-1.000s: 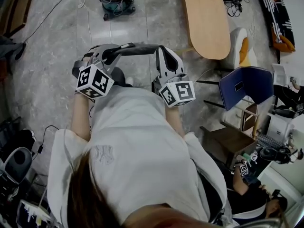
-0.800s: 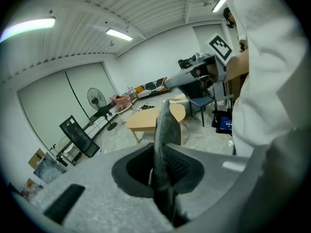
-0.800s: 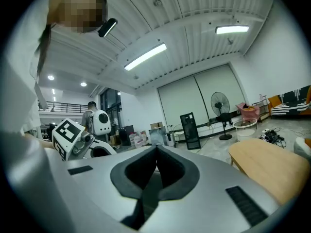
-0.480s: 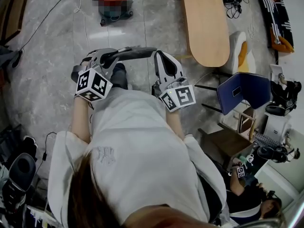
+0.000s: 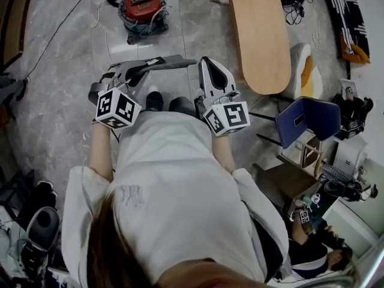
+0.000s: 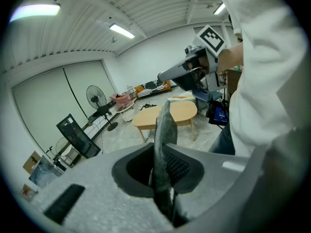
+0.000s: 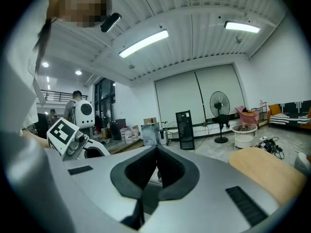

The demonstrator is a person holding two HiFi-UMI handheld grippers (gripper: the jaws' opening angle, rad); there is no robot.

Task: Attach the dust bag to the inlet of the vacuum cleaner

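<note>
The dust bag (image 5: 171, 62) is a flat grey piece that reaches rightward from my left gripper (image 5: 134, 72), which is shut on its end. In the left gripper view the dust bag (image 6: 165, 127) stands edge-on, rising from between the pressed jaws of the left gripper (image 6: 163, 178). My right gripper (image 5: 207, 63) is held beside the bag's free end, shut with nothing between the jaws; the right gripper (image 7: 156, 151) shows the same in its own view. The red vacuum cleaner (image 5: 141, 5) stands on the floor well ahead of both grippers; its inlet is not visible.
A long wooden table (image 5: 261, 29) stands ahead on the right, with a blue chair (image 5: 312, 117) nearer. A cable (image 5: 60, 29) runs over the grey floor at the left. A standing fan (image 7: 219, 103) and a black panel (image 7: 184, 130) stand by the far wall.
The person has walked forward over the floor with both grippers held out in front. The vacuum cleaner lies a little lower in the head view. Shoes now show below the grippers.
</note>
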